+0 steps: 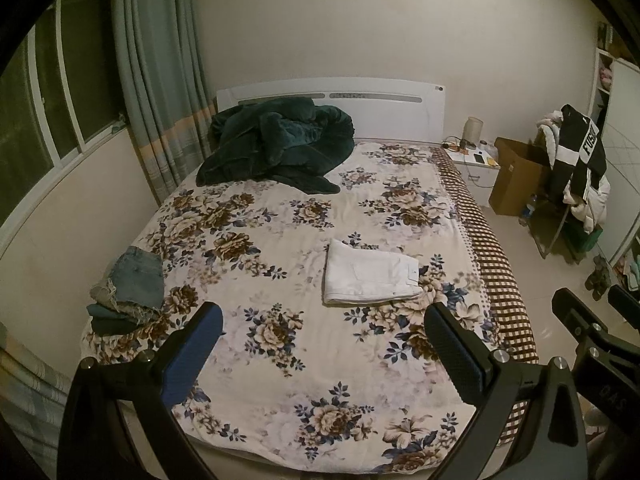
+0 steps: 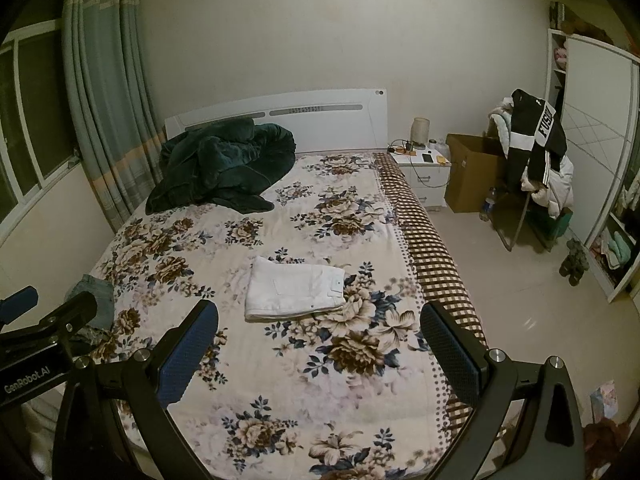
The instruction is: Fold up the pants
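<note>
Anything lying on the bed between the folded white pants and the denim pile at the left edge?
Nothing: only bare floral bedsheet separates the white pants from the denim pile, clearest in the left wrist view.

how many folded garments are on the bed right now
At least 3: white pants folded mid-bed, denim shorts at the bed's left edge topping a small pile, a dark green piece beneath. More may be hidden in that pile.

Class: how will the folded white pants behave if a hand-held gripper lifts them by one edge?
The white pants are soft layered cloth, so they would likely sag and unfold. They probably slide easily on the bedsheet.
</note>
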`<state>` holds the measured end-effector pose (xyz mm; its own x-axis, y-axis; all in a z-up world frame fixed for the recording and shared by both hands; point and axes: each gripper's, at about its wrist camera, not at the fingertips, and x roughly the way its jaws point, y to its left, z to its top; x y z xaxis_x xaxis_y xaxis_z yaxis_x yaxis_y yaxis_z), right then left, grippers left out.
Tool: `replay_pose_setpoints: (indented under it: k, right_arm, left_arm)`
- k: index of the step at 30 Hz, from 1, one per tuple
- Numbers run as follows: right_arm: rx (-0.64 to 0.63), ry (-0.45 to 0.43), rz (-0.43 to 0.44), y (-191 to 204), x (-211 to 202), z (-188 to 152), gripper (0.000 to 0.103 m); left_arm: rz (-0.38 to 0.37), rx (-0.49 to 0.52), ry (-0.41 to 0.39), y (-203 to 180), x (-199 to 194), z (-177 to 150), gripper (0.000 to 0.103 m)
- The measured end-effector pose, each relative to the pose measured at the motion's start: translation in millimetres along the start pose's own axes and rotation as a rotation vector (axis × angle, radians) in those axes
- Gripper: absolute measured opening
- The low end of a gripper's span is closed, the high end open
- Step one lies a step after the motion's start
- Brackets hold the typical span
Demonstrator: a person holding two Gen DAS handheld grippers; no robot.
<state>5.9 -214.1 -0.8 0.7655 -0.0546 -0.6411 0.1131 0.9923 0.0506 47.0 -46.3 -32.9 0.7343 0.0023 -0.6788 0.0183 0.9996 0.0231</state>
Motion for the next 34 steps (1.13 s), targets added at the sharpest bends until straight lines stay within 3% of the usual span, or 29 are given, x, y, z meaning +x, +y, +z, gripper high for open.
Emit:
replay_pose_setpoints:
  k: [34]
  right_arm:
    - [0.011, -0.001, -0.004, 5.2, -7.5, 1.9, 0.103]
  left_arm:
    - [0.005, -0.014, -0.004, 5.3, -13.0, -1.0, 0.103]
